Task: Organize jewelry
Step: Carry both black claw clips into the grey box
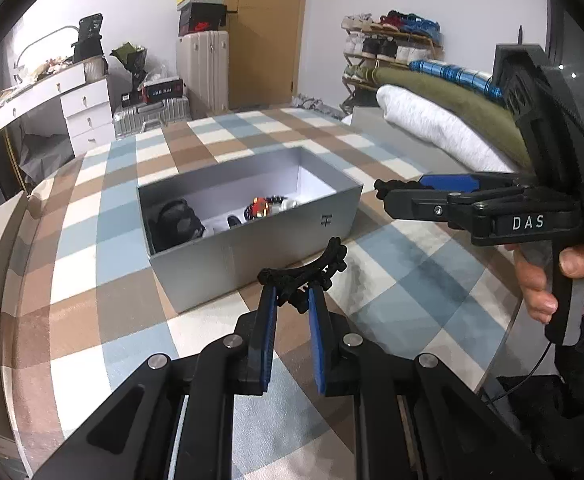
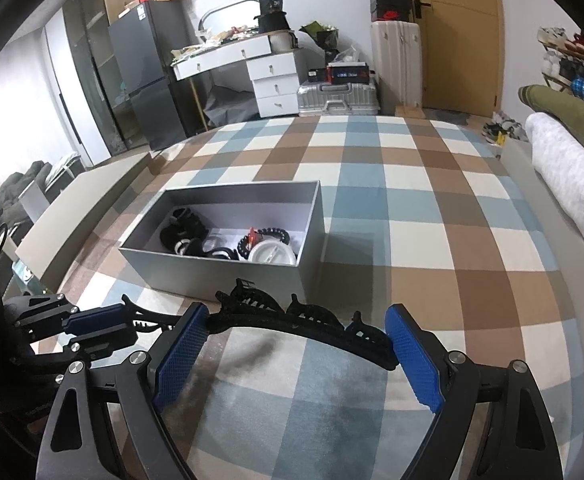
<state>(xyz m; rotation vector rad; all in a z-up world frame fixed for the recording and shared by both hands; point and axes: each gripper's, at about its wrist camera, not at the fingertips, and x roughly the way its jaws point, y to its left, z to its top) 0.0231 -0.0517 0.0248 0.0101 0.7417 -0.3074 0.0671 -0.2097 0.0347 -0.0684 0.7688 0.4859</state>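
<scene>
A black headband (image 2: 292,316) with raised ornaments and comb teeth hangs just above the checked cloth, in front of the grey open box (image 2: 228,272). My left gripper (image 1: 292,288) is shut on one end of the headband (image 1: 311,268). My right gripper (image 2: 297,336) has its jaws wide, and the band spans from one blue pad (image 2: 184,356) to the other, touching both tips. In the left wrist view the right gripper (image 1: 383,192) reaches in from the right, held by a hand (image 1: 543,280). In the right wrist view the left gripper (image 2: 132,322) comes in from the left.
The box (image 1: 260,256) holds dark hair pieces, a beaded bracelet (image 2: 270,234) and a white round case (image 2: 272,254). A checked cloth (image 2: 411,240) covers the table. Folded blankets (image 1: 443,120) lie at the right edge. Drawers, suitcases and a door stand behind.
</scene>
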